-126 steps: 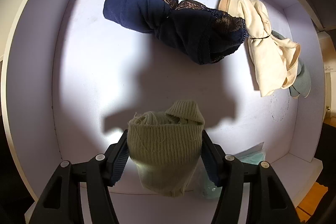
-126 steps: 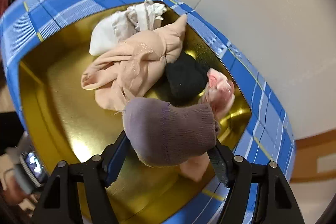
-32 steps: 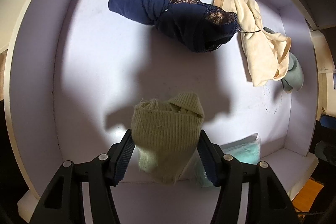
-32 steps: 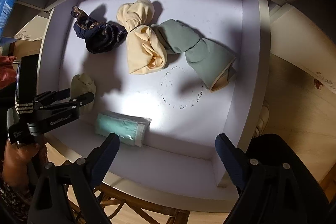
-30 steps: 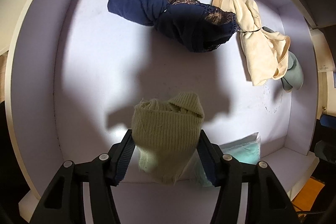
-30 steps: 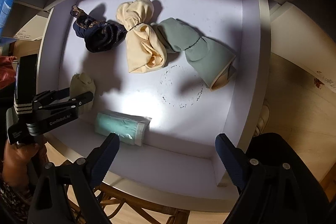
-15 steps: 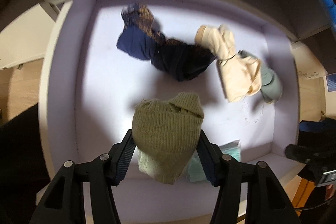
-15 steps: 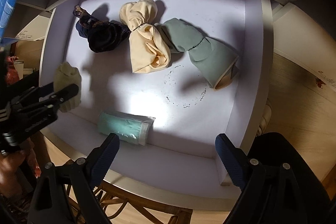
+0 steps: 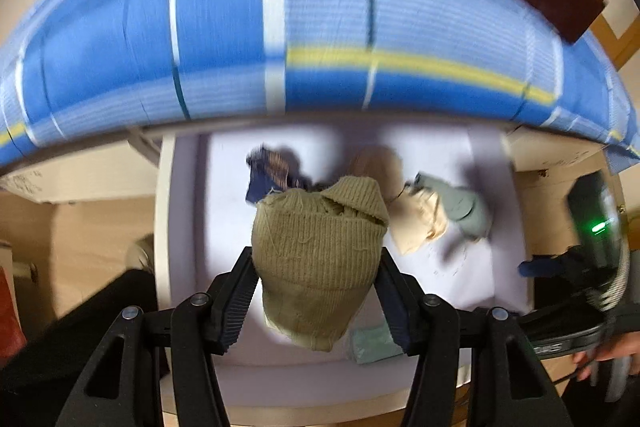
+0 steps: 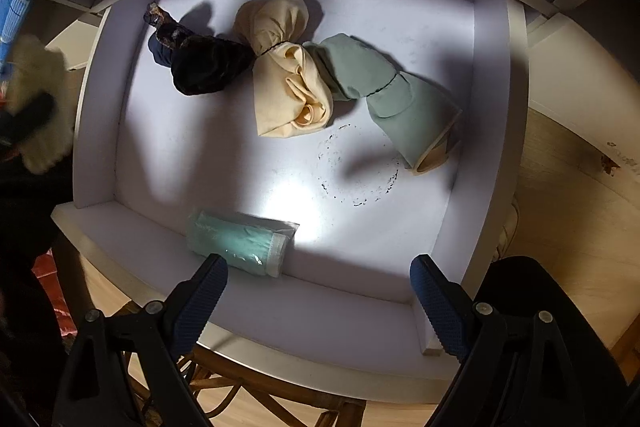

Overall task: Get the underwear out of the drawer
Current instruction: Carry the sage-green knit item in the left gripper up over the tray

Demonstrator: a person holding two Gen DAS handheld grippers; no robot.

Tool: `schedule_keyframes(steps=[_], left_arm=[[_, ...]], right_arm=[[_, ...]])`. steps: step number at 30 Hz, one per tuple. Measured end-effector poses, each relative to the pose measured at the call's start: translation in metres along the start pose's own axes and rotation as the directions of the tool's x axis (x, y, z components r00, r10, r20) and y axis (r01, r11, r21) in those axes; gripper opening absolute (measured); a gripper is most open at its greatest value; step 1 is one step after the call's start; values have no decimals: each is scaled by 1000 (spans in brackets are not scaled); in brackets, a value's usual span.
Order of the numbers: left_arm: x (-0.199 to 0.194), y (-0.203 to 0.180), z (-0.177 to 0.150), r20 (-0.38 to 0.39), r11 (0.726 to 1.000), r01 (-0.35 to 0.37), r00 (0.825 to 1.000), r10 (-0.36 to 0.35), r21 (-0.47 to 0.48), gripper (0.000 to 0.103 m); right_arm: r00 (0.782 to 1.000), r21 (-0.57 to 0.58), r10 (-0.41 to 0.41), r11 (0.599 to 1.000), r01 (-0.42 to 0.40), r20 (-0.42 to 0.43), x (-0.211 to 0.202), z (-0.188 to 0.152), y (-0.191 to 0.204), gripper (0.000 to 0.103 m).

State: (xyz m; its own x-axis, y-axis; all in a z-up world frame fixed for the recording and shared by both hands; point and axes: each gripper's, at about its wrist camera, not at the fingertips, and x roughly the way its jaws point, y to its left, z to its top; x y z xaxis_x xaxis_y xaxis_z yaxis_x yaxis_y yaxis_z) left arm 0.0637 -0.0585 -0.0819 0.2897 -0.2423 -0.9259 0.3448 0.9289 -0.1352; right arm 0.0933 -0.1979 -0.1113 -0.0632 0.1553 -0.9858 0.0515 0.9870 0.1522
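Step in hand: the left gripper [image 9: 318, 291] is carrying a rolled olive-green ribbed knit bundle [image 9: 318, 263] clear above the white open drawer [image 10: 100, 107], its pads pressing on both sides of the roll.
Right gripper: the right gripper [image 10: 319, 297] is hovering over the drawer's front edge, jaws spread wide and holding nothing.
Remaining in drawer: a dark navy lace-trimmed bundle [image 10: 196, 59], a cream tied fabric bundle [image 10: 286, 83], a sage-green tied fabric bundle [image 10: 384, 95] and a mint roll in clear wrap [image 10: 240, 241] are lying on the floor.
Next move: probably setting the knit roll into the blue plaid container [image 9: 280, 39] above; the right jaws would need lowering around one bundle.
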Motion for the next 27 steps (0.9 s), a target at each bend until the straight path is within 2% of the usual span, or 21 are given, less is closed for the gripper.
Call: schedule_keyframes(steps=[5,9,15,21,24,27], left_arm=[[-38,-1,23,77,1000,31,997,-31,1,58],[-74,-2,47,148,998,55,987,-55,2,58],[-116,-8,93,243,999,39,969,-45,31,58],[-136,-9,127,265,998,38,963,-48,42,58],[-130,-14,147,254,998,7,967,-22,58,58],[-120,-8,169,221,999,4,975,-11,32,58]], right_arm=[[1000,-8,-21,1000,21,-16,7,0,1,93],[999,-1,-49,999,49,-6,8,1,-1,93],[999,15,-32,999,32,6,3,5,-3,93],[1000,15,-22,1000,21,5,0,6,-2,93],[1000,15,-18,1000,18,9,-3,5,-2,93],[1000,19,-10,1000,10,15,-4,4,-2,93]])
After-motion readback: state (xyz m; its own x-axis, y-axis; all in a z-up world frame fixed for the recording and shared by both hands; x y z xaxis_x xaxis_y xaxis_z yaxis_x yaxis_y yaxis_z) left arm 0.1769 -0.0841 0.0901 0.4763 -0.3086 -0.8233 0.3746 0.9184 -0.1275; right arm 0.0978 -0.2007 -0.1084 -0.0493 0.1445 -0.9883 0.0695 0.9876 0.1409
